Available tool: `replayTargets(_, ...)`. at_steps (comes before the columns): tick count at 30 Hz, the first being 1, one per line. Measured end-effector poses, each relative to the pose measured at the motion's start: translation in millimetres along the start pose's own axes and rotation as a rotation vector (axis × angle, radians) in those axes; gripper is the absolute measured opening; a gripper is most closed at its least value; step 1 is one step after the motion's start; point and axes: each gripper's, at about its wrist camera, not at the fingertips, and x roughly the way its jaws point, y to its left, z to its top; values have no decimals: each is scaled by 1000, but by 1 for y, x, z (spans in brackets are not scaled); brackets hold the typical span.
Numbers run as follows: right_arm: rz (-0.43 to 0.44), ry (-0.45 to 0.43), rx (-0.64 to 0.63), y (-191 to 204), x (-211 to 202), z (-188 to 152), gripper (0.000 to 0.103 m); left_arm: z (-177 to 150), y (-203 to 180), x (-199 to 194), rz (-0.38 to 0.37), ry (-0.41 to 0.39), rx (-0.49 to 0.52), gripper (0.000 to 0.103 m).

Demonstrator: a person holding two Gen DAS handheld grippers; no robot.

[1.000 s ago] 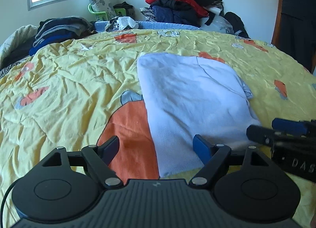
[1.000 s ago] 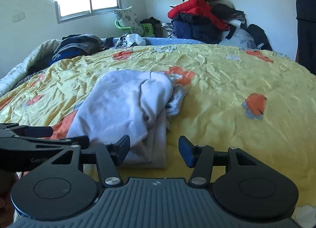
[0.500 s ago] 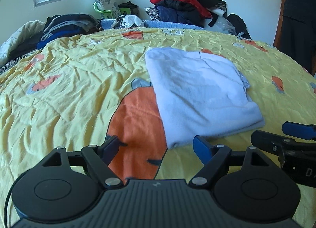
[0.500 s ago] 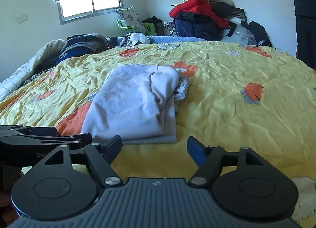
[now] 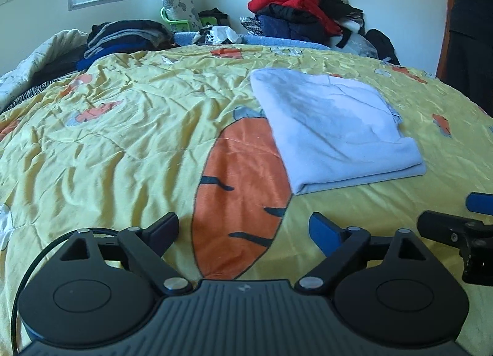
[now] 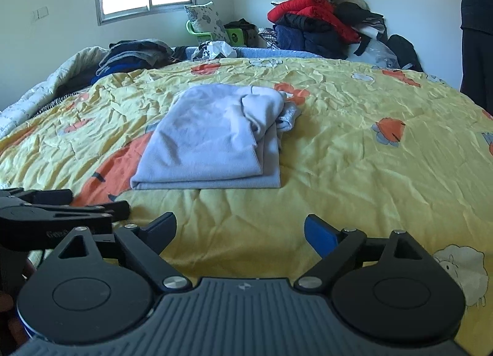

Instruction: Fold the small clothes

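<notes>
The folded sweater (image 5: pixel 336 131) lies on the bed (image 5: pixel 123 140), beyond both spread, empty tongs (image 5: pixel 243 226) (image 6: pixel 240 229). To finish well, tuck the loose sleeve beside it.

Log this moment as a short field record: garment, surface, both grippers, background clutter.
garment: pale blue garment, folded in layers, lying flat; right side bunched
surface: yellow bedspread with a large orange carrot print beside and partly under the garment
left gripper: jaws open, empty, short of the garment's near edge
right gripper: jaws open, empty, short of the garment
contact: neither gripper touches the garment
background: pile of red and dark clothes by the wall; stack of dark clothes near the window
</notes>
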Motion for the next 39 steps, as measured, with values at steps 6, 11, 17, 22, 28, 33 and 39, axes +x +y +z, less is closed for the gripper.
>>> replayTargets(6,-26,13,1,-6,1,-7,93,-3,1,-1,10,-1,-2,101)
replayTargets(11,-47,10,15,-15,3,-8,94,-5,-3,-1,24,5,24,103)
replayTargets(17,-36,23,24,-20,8,-10,99,-6,-5,-1,37,3,29,103)
replayTargets(22,-31,48,1,-17,13,-11,103,-7,-4,-1,31,8,18,103)
replayTargets(28,-44,64,-51,-11,16,-12,103,-7,-4,-2,29,8,15,103)
replayTargets(33,-37,56,-54,-12,16,-14,103,-7,-3,-2,29,8,15,103)
replayTargets(39,-36,53,-54,-12,16,-14,103,-7,-3,-2,29,8,15,103)
